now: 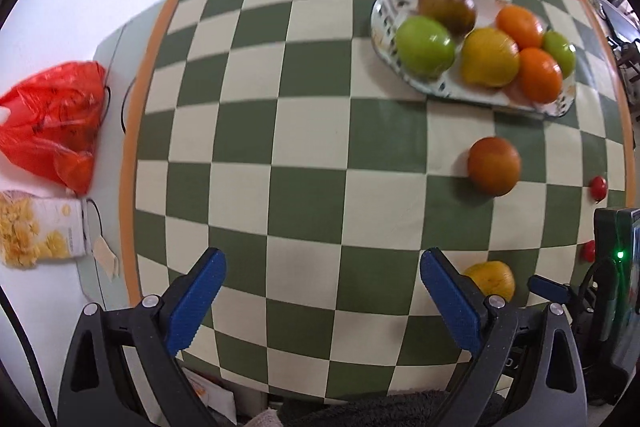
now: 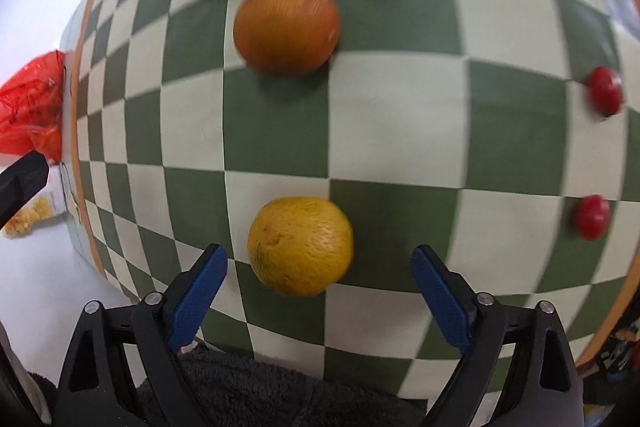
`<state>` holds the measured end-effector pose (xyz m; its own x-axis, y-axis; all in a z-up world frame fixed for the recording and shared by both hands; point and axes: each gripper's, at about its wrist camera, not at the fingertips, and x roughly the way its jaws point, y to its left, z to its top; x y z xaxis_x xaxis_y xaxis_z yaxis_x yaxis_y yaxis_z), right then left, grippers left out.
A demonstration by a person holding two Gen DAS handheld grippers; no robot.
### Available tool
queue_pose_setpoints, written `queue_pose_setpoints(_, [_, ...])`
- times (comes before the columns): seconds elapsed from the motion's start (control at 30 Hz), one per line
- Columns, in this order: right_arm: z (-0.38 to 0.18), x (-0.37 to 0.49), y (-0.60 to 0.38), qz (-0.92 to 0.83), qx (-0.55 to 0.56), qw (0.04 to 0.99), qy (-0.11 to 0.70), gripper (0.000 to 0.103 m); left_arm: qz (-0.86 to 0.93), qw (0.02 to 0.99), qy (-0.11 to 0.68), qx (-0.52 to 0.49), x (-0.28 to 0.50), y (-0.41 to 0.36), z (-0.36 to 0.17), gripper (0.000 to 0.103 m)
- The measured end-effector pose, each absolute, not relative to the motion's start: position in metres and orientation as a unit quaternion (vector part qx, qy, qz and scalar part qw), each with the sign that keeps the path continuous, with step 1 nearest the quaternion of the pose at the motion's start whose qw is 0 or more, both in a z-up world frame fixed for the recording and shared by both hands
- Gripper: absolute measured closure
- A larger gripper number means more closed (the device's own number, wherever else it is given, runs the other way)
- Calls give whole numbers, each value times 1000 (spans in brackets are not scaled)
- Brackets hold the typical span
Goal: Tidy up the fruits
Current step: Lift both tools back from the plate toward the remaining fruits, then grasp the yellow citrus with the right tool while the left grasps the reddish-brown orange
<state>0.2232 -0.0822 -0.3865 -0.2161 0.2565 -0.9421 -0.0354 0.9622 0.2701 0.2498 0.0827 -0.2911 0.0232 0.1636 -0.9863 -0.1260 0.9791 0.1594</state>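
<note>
Two claws sit in my feeds, both with blue fingers spread wide and nothing between them. My left claw (image 1: 322, 279) hovers above bare green-and-cream checks of the worktop (image 1: 280, 147). At about one o'clock from it lies the oval plate (image 1: 384, 39), carrying six fruits: two green, two orange, one yellow and one dark reddish (the picture is blurred, so I will not name kinds). Nearer, at two o'clock, a reddish-orange fruit (image 1: 494, 165) rests alone on the cloth, well apart from the plate. My right claw (image 2: 318, 281) faces a yellow orange (image 2: 300, 246) at twelve o'clock, just ahead of the fingertips and not touched. Two small red fruits (image 2: 605, 91) lie toward three o'clock. A red plastic bag (image 1: 52, 123) sits off the cloth at nine o'clock.
</note>
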Motion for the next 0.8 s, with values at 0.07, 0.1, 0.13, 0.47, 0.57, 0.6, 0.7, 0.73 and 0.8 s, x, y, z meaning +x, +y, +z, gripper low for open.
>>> queue_pose_setpoints(0.07, [-399,220,-73,123,67,616,775,20,102,707,700,9,250,85,-301,4])
queue_pose_setpoints(0.1, [-404,219,-70,126,66,614,776,32,102,704,703,6,250,86,-305,4])
queue_pose_setpoints(0.13, [-407,218,-67,128,63,613,777,42,101,703,704,5,252,85,-306,4])
queue_pose_setpoints(0.47, [-377,242,-139,53,82,663,742,42,35,705,708,-24,307,37,-317,4])
queue_pose_setpoints(0.57, [-377,254,-173,25,103,664,740,42,-4,694,719,-28,331,6,-335,4])
queue_pose_setpoints(0.6, [-377,259,-182,18,108,665,739,42,-9,690,724,-21,336,-2,-341,4])
queue_pose_setpoints(0.7, [-379,267,-199,5,117,666,737,42,-32,669,742,10,349,-31,-369,4])
queue_pose_setpoints(0.73, [-379,268,-202,3,120,666,737,42,-37,666,745,16,351,-36,-374,4])
queue_pose_setpoints(0.8, [-380,271,-207,-1,129,665,736,42,-51,662,747,34,355,-50,-388,7])
